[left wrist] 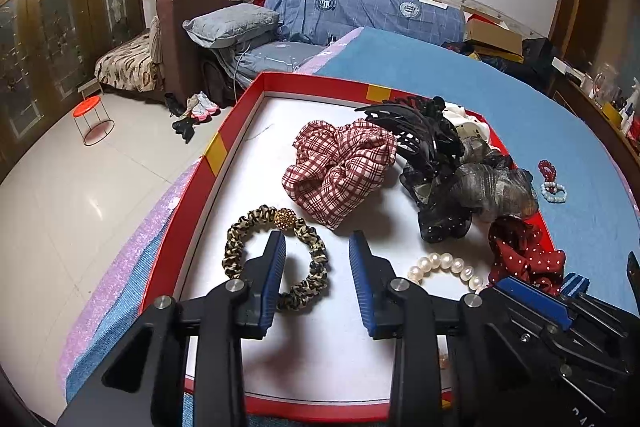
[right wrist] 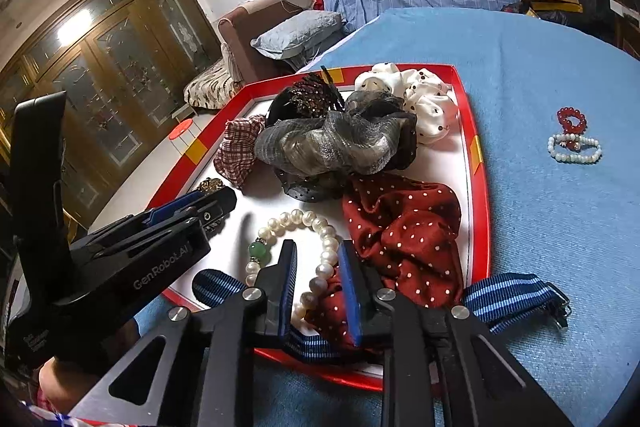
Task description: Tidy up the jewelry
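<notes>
Left gripper [left wrist: 316, 247] low at centre of the left wrist view, blue-padded fingers [left wrist: 276, 259] parted narrowly, pressing on nothing. Leopard-print fabric scrunchie with a gold bead ball [left wrist: 276, 259] lying flat beneath, its ring partly spanned by the gap: one strand under the left finger, the right side showing between the two. No grip visible; probably just set down there, clear of the heap.

Right gripper [right wrist: 318, 259] low at centre of the right wrist view, fingers likewise narrowly apart, straddling one side of the white pearl bracelet with a green bead [right wrist: 296, 243]. Pads seemingly off the pearls, though contact hard to rule out. Bracelet flat on the white floor of the red-rimmed shallow box lid [right wrist: 482, 187], an oval loop with long axis running from lower centre toward upper left of that frame, green bead at its left edge.

Further out, dark red polka-dot scrunchie [right wrist: 404, 227] touching the bracelet at right, sheer grey-black organza scrunchie [right wrist: 340, 143] and red-and-white plaid scrunchie [left wrist: 340, 167] piled toward mid-frame, black plastic claw clip [left wrist: 420, 123] on top, white dotted scrunchie [right wrist: 420, 99] at the far corner. Soft hair pieces bunched at the back, beaded pieces near the front: likely a sorting by kind.

Outside the tray, on the blue bedspread [right wrist: 560, 247] at right of frame, a small red bead bracelet [right wrist: 572, 119] touching a pale bead bracelet [right wrist: 576, 149], not yet gathered in.
</notes>
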